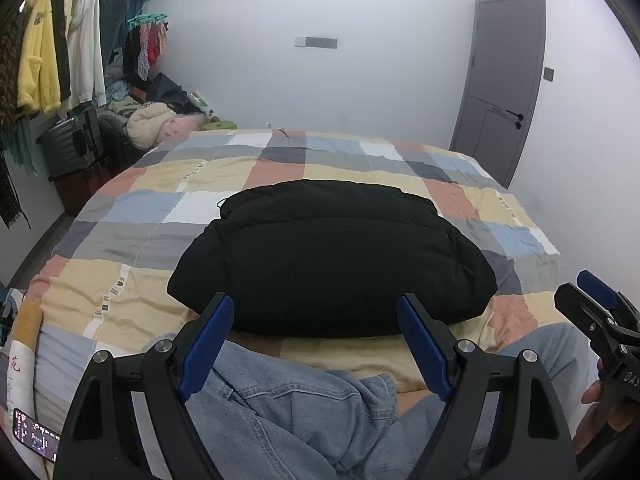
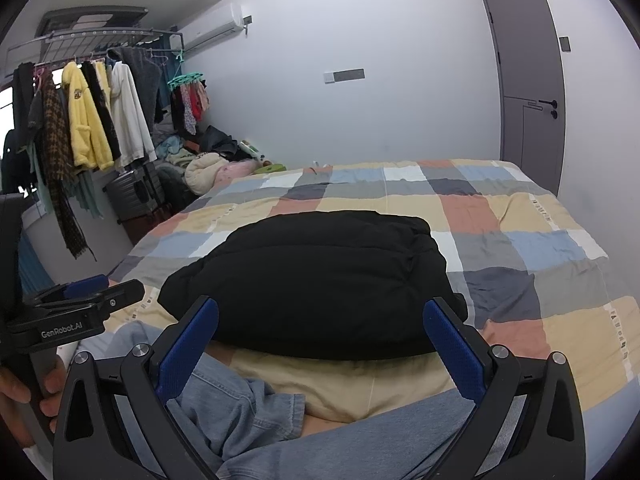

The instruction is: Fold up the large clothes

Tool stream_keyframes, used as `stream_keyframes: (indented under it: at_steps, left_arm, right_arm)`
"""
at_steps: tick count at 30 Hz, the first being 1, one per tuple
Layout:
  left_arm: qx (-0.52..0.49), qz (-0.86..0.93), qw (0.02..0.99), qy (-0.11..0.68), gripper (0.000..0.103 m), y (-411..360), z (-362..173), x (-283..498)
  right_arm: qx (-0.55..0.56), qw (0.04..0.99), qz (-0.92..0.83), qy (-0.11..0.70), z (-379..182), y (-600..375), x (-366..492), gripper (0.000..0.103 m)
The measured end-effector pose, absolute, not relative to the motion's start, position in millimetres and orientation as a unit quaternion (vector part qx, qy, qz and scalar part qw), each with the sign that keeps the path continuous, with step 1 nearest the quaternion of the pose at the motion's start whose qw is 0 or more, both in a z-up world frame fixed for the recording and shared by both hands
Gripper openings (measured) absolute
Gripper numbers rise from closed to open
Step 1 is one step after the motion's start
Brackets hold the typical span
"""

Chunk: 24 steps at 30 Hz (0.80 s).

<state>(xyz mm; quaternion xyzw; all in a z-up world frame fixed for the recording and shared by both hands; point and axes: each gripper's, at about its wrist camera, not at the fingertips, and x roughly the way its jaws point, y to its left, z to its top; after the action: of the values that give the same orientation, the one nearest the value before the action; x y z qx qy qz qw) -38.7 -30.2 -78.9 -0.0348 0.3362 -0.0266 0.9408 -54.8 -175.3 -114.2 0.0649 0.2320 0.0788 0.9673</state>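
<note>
A black padded jacket (image 1: 332,256) lies folded into a compact bundle on the checked bedspread (image 1: 160,184); it also shows in the right wrist view (image 2: 320,284). My left gripper (image 1: 316,316) is open and empty, held just short of the jacket's near edge. My right gripper (image 2: 320,320) is open and empty too, at the same near edge. Each gripper appears in the other's view, the right one at the right edge (image 1: 600,304) and the left one at the left edge (image 2: 84,292). A light blue denim garment (image 1: 288,404) lies below both grippers, also seen in the right wrist view (image 2: 240,412).
A rack of hanging clothes (image 2: 92,120) and a dark suitcase (image 2: 132,192) stand left of the bed, with a pile of clothes (image 2: 208,164) behind. A grey door (image 2: 528,72) is at the far right. A phone (image 1: 36,436) lies at the lower left.
</note>
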Motion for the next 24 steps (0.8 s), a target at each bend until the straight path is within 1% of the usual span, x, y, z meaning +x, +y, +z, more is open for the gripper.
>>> stream_keyframes:
  at_steps: [24]
  left_arm:
    - [-0.037, -0.028, 0.941, 0.336, 0.084, -31.0, -79.2, -40.2]
  right_arm:
    - [0.063, 0.968, 0.077, 0.232, -115.6, -173.2, -55.7, 0.103]
